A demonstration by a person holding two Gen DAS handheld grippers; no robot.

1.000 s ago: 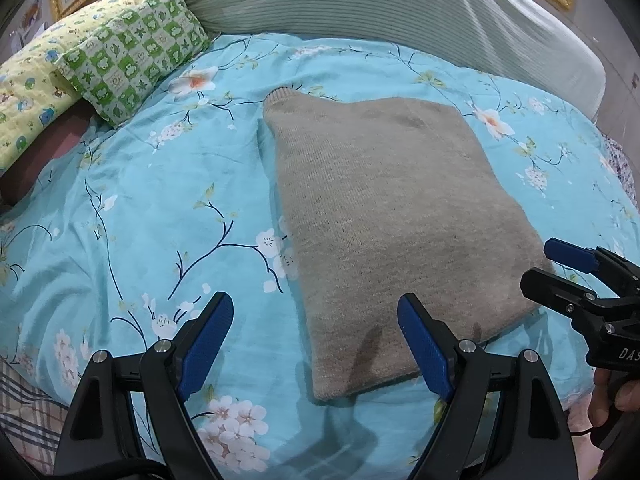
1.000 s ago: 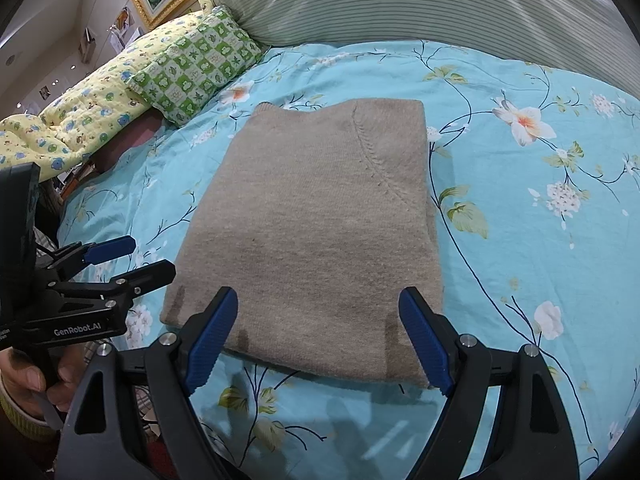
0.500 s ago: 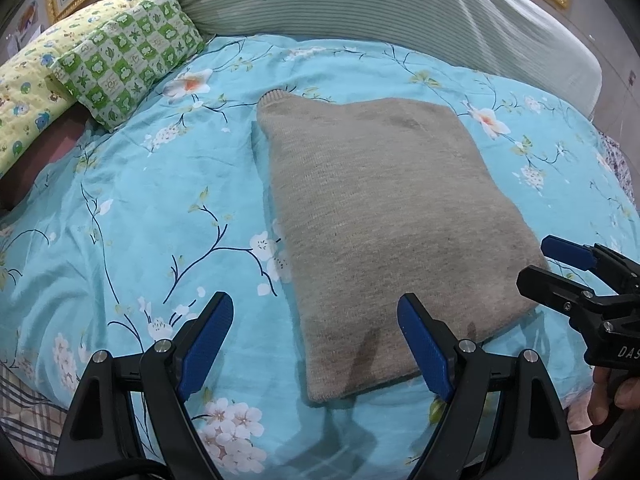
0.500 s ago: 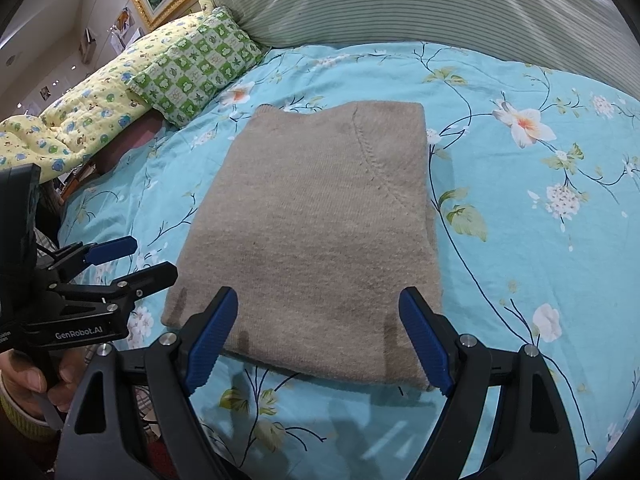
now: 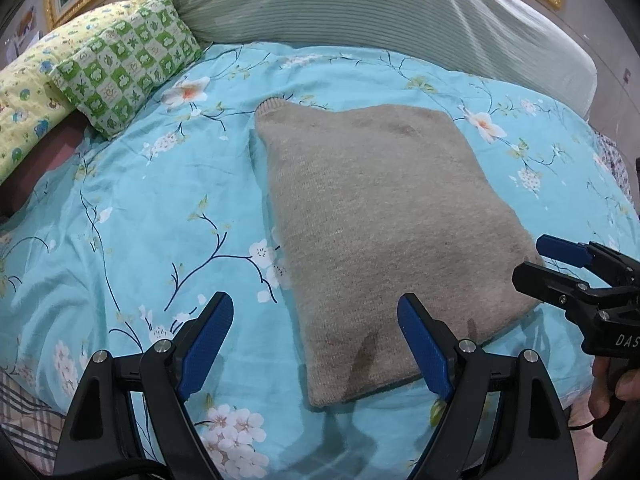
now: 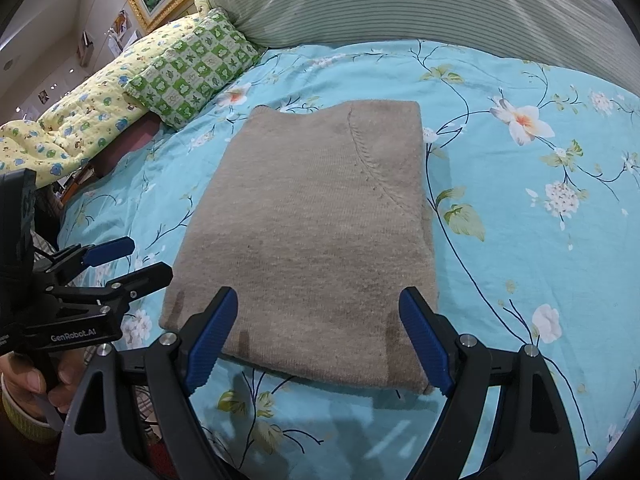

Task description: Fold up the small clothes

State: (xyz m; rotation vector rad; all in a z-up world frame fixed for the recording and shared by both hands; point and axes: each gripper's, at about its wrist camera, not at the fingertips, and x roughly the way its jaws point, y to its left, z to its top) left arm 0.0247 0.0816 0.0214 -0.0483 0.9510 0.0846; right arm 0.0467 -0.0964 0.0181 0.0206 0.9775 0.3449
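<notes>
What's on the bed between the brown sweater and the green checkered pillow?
Nothing but bare flowered bedspread. The left wrist view shows only its blue fabric and printed blossoms between the sweater and the green checkered pillow.

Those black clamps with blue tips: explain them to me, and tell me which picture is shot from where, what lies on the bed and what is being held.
They are hand-held grippers, one in each of a person's hands; there is no robot arm. Each carries a wide-angle camera looking forward between its two fingers. One picture is from the left gripper, with the right one at its edge; the other is from the right gripper, with the left one at its side.

On the turquoise floral bedspread lies a folded beige knitted sweater, flat and rectangular. At the head of the bed are a green-and-white checked pillow, a yellow printed quilt and a grey-green striped bolster.

Both grippers stand open near the sweater's front edge. Nothing is held.
</notes>
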